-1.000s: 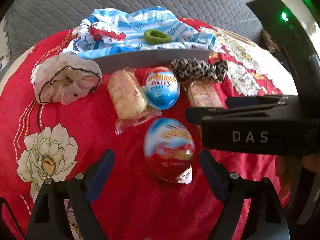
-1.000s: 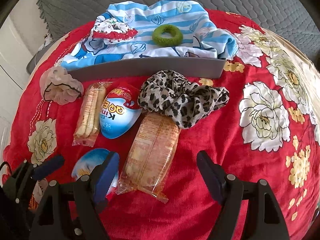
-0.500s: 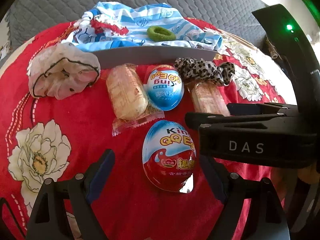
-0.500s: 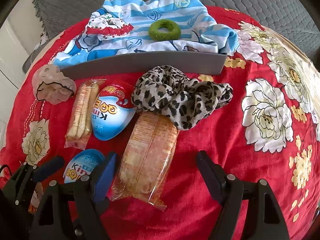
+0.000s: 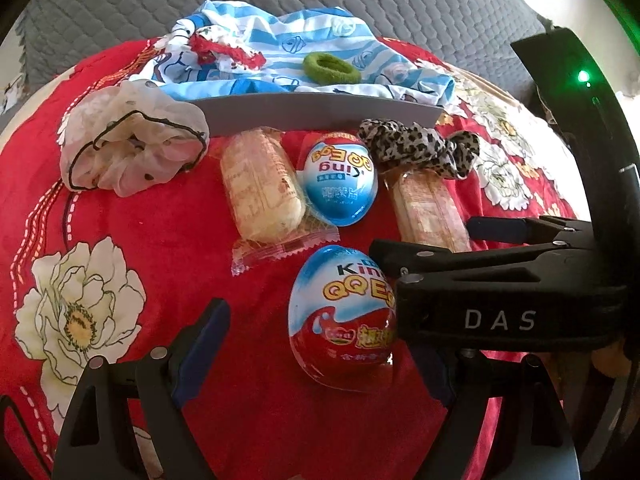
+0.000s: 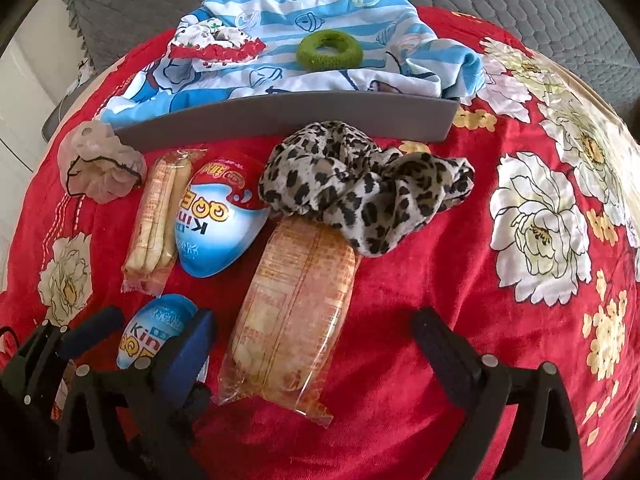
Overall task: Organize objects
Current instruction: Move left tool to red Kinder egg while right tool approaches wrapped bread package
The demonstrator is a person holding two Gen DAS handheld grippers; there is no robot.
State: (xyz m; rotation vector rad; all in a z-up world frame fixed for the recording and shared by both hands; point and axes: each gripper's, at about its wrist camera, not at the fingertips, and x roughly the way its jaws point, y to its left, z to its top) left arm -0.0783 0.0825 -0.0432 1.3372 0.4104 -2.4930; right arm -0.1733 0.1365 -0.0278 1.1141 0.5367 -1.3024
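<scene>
A red and blue chocolate egg [image 5: 340,320] lies on the red flowered blanket between the fingers of my left gripper [image 5: 320,360]. That gripper is open and its pads stand clear of the egg. My right gripper [image 6: 316,340] straddles a clear-wrapped wafer packet [image 6: 296,312]; its jaws are opening and do not press the packet. The near egg [image 6: 160,332] shows beside the right gripper's left finger. A second egg [image 6: 216,228], a biscuit-stick packet [image 6: 156,220] and a leopard scrunchie [image 6: 360,192] lie further back.
A grey tray [image 6: 280,120] lined with blue striped cloth [image 6: 280,8] holds a green hair tie [image 6: 328,50] and a red-edged scrunchie [image 6: 216,44]. A cream scrunchie [image 5: 128,148] lies at the left. The right gripper's black body crosses the left wrist view. Grey quilt lies behind.
The right gripper's fingers have spread wider around the wafer packet. The near egg, blurred a second ago, now lies still between the left fingers. Both views shifted only slightly.
</scene>
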